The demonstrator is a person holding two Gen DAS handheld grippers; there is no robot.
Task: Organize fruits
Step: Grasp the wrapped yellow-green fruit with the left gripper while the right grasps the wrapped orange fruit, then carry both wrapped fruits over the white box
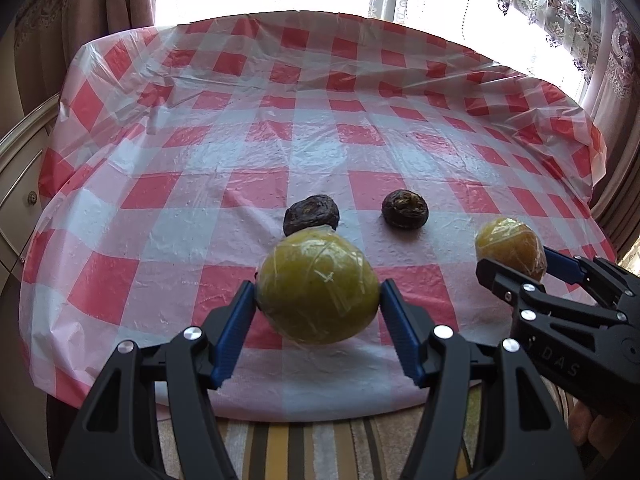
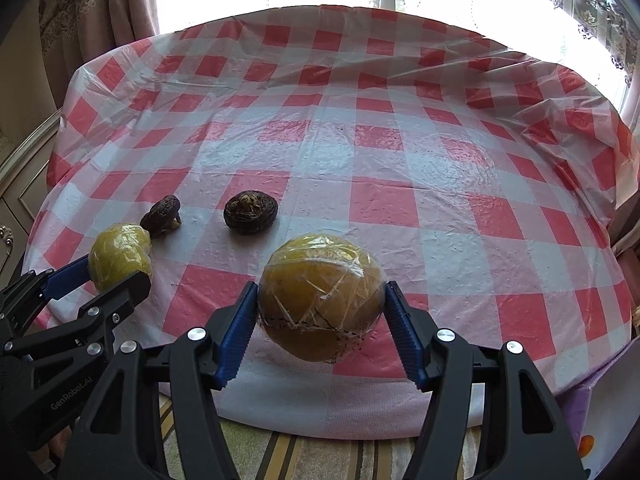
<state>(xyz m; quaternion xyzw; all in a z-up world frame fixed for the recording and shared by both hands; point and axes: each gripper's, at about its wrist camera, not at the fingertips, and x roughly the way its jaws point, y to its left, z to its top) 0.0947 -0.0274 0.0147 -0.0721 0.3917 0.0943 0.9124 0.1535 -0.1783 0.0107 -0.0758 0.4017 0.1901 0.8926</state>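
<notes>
My left gripper (image 1: 318,285) is shut on a green-yellow fruit wrapped in clear film (image 1: 318,286), with both blue pads pressing its sides just above the checked cloth near the front edge. My right gripper (image 2: 320,294) is shut on an orange-yellow wrapped fruit (image 2: 320,296) in the same way. Each wrist view shows the other pair at its side: the right gripper (image 1: 514,260) with the orange-yellow fruit (image 1: 508,240), and the left gripper (image 2: 116,270) with the green-yellow fruit (image 2: 120,254). Two dark wrinkled fruits (image 1: 312,214) (image 1: 405,209) lie on the cloth just beyond the grippers.
A red-and-white checked plastic cloth (image 1: 280,152) covers the round table, bunched up at its far right edge (image 2: 592,120). A cabinet with drawers (image 1: 20,184) stands to the left. Curtains and a bright window are behind. A striped rug (image 1: 304,448) lies below the front edge.
</notes>
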